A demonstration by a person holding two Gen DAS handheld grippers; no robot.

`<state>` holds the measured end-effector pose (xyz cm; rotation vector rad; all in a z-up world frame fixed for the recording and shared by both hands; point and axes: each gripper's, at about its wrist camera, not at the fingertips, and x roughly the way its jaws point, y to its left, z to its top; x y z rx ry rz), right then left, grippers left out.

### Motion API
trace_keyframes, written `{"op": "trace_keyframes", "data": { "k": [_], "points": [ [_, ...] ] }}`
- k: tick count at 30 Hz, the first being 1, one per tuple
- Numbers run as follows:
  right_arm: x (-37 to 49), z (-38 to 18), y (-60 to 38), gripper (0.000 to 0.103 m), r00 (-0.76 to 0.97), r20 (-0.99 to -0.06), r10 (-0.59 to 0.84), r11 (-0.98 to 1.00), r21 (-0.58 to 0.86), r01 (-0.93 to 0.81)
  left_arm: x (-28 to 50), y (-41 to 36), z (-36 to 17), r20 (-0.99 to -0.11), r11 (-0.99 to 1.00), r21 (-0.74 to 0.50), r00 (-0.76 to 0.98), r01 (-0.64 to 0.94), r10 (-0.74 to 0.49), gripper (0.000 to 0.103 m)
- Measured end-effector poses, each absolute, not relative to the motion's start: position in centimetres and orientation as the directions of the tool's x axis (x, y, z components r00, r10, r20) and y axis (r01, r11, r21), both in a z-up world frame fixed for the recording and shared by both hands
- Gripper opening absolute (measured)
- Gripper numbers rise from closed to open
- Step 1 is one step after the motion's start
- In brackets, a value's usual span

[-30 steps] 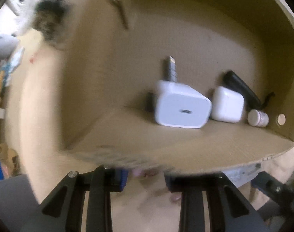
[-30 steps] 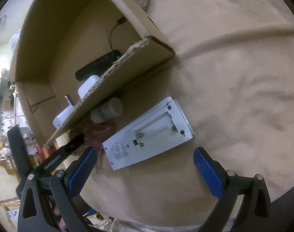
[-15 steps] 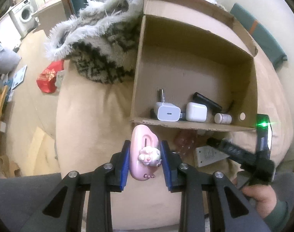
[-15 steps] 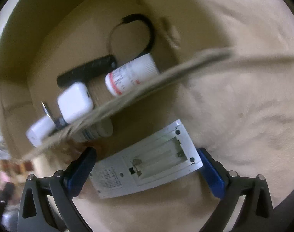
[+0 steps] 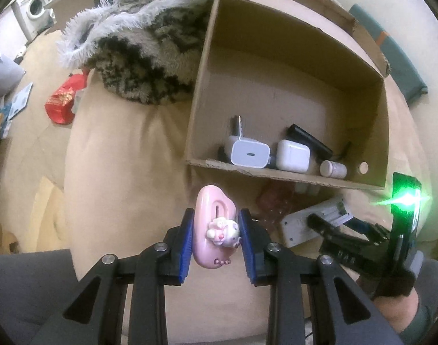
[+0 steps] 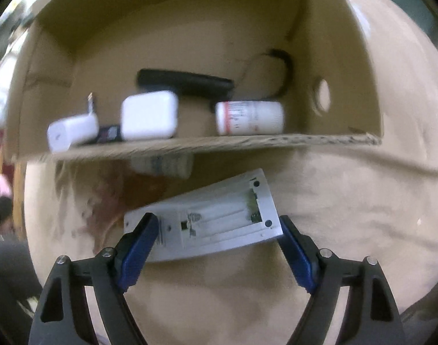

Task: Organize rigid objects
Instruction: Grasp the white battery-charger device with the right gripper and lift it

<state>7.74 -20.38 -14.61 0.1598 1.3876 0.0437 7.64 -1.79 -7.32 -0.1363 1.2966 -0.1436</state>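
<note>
My left gripper (image 5: 216,225) is shut on a pink toy (image 5: 214,227) with a small white figure on it, held above the beige blanket in front of the cardboard box (image 5: 371,184). The box holds a white charger (image 5: 249,153), a white case (image 5: 292,155), a black stick (image 5: 309,141) and a white pill bottle (image 6: 249,118). My right gripper (image 6: 216,240) is open, its fingers either side of a white remote (image 6: 213,224) that lies face down on the blanket. The right gripper also shows in the left wrist view (image 5: 328,230).
A second small bottle (image 6: 163,165) and a reddish see-through thing (image 6: 115,189) lie just outside the box's front wall. A fluffy grey blanket (image 5: 138,37) is heaped left of the box. A red bag (image 5: 62,102) lies on the floor.
My left gripper has pulled back from the box, holding the pink toy. My right gripper has moved in until its open fingers straddle the white remote.
</note>
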Motion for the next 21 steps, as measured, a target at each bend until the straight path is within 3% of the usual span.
{"op": "trace_keyframes", "data": {
  "k": [4,7,9,10,21],
  "points": [
    [7.2,-14.4,-19.9,0.084,0.142,-0.975,0.171,0.983,0.179,0.044,7.5,-1.2,-7.0,-0.944,0.982,-0.188,0.274,0.014,-0.185,0.027],
    [7.3,-14.7,-21.4,0.068,0.147,-0.948,0.281,0.944,0.301,0.132,7.6,-0.7,-7.1,-0.943,0.98,-0.198,0.273,-0.004,-0.189,0.027],
    [7.3,-14.9,-22.7,0.048,0.166,-0.916,0.364,0.895,0.394,0.209,7.7,-0.6,-7.2,-0.945,0.98,-0.198,0.269,-0.011,-0.188,0.027],
    [7.2,-14.8,-23.2,0.045,0.181,-0.898,0.402,0.871,0.435,0.228,7.7,-0.6,-7.3,-0.944,0.98,-0.198,0.273,-0.014,-0.187,0.027],
    [7.8,-14.7,-23.4,0.044,0.257,-0.732,0.631,0.687,0.681,0.254,7.7,-0.2,-6.9,-0.938,0.976,-0.217,0.282,-0.03,-0.2,0.027]
  ]
}}
